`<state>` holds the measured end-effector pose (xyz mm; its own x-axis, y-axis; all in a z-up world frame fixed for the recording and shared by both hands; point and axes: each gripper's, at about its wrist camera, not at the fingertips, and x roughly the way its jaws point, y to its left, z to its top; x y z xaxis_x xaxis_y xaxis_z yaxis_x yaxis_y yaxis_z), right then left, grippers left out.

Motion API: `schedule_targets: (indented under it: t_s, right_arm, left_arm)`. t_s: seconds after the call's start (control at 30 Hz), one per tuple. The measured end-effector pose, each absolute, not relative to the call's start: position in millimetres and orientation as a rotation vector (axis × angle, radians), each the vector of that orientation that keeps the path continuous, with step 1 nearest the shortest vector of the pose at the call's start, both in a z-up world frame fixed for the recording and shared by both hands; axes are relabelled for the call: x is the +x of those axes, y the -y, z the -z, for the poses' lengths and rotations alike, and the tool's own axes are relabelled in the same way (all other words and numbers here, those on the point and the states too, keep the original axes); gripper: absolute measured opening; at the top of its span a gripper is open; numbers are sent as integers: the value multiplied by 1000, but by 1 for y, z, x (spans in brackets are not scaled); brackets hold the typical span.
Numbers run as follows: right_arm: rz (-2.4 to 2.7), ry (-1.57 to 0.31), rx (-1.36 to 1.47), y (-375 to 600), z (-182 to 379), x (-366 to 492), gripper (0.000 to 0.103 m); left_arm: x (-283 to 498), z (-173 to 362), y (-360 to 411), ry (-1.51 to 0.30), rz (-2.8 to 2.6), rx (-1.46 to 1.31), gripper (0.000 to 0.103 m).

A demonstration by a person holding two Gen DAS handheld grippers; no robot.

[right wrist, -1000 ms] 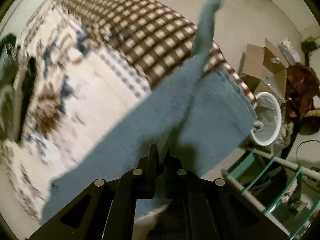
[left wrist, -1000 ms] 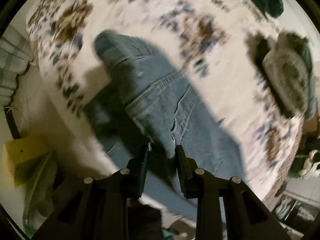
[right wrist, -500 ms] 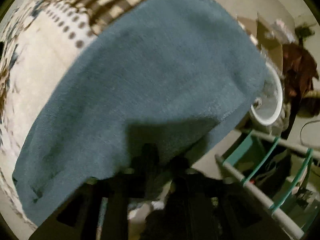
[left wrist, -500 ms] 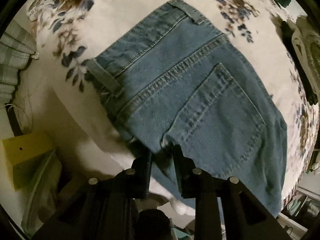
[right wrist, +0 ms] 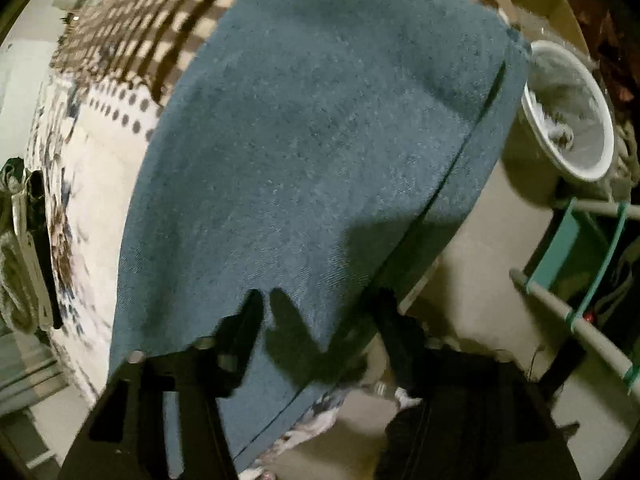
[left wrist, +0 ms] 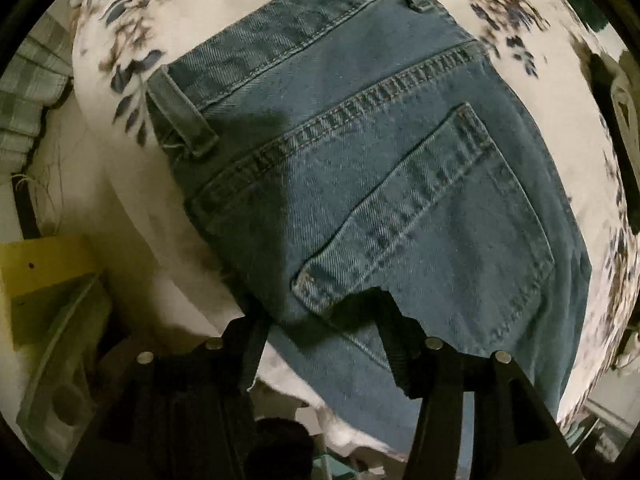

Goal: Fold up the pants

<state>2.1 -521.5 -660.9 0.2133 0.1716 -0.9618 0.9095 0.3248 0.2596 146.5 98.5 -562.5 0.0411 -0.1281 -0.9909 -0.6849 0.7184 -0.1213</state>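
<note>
One pair of jeans (left wrist: 380, 184) lies spread on the floral bedspread (left wrist: 248, 4), seat side up with one back pocket (left wrist: 424, 220) showing — the lay-flat step looks just finished; the left gripper (left wrist: 324, 320) has been opening its jaws, now apart and straddling the near denim edge without pinching it; the right gripper (right wrist: 320, 312) stands likewise parted over the leg (right wrist: 320, 128); next, likely, a fresh grasp for the first fold — two grippers, one garment.

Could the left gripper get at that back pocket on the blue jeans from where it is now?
Probably yes. The left gripper stands open right over the blue denim jeans, and the stitched back pocket lies face up just beyond its fingertips with nothing covering it.
</note>
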Motion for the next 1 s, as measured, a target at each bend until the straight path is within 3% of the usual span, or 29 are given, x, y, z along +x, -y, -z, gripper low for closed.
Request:
schedule_targets:
  t_s: [0.03,0.07,0.1,0.37,0.53,0.63,0.7,0.77,0.87,1.0]
  right_arm:
    - [742,-1296,1078,515,661,10,26]
    - [745,-1295,1056,514,660,10,15]
    - [747,-1291,1035,511,657,10,8]
    - [737,-1302,931,502,612,6,4]
    - [731,-1349,924,510,617,-2,3]
    - [699,-1408,990,519,640,-8,14]
    - [713,-1400,1022,527,640,-19,35]
    - [716,-1345,1066,537,629,-32,44]
    - [751,-1281,1035,555,605,-40,52]
    - [685,-1292,962,566,585,-12,53]
  left_arm:
    - [147,560,-97,-1472,-488,-691,36]
    - [144,558,-97,-1455,-487,-675,21]
    - [141,555,-97,-1441,-478,-658,16]
    - [135,525,-106,-1433,-412,-669,12]
    - [142,530,-120,-1485,-379,-672,14]
    - [149,535,-124,-1506,-384,-678,16]
    - [151,527,-123,-1493,-378,-669,16]
    - [144,513,-115,-1490,-373,-640,17]
    - [146,500,-109,-1502,-367,-588,30]
    - [150,476,-89,-1491,-350,-497,36]
